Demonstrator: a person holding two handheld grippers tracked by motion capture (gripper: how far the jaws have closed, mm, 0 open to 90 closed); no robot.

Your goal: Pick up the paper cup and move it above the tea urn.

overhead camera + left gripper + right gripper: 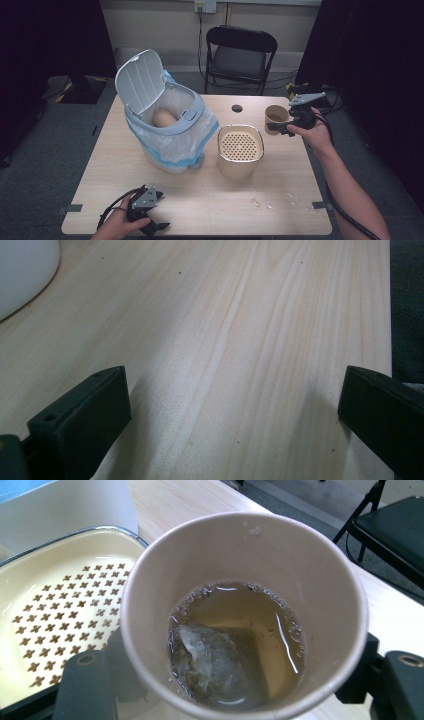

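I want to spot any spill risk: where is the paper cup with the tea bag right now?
In the high view the paper cup sits at the table's far right, gripped by the right gripper, just beyond the perforated container.

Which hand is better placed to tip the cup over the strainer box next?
Right. The right gripper already clamps the paper cup holding tea and a teabag, right beside the strainer box. The left gripper rests open at the table's near edge.

Probably a recording lab: black curtains (45, 45), folding chair (240, 55), taped table (200, 200).
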